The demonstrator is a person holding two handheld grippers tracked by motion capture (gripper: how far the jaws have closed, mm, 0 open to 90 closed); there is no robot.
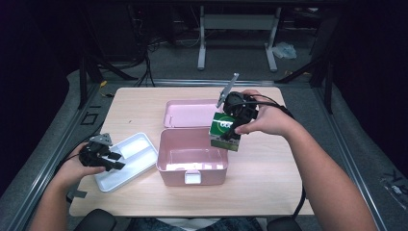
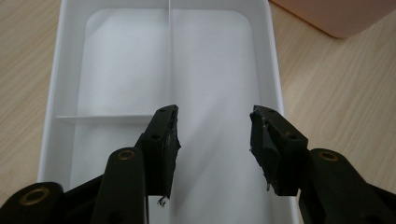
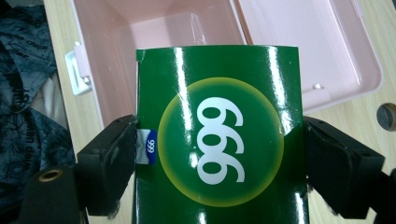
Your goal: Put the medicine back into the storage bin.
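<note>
High view: a green box (image 1: 224, 132) printed with "999" is clamped by the right gripper (image 1: 235, 126) and held in the air over the far right corner of the open pink case (image 1: 192, 163), whose lid (image 1: 190, 113) lies flat behind it on the counter (image 1: 269, 173). Along the right gripper view, the box (image 3: 219, 135) is pressed between both jaws above the case interior (image 3: 154, 42). The left gripper (image 1: 113, 161) is seen parted and empty over a white divided tray (image 2: 56, 84) left of the case.
</note>
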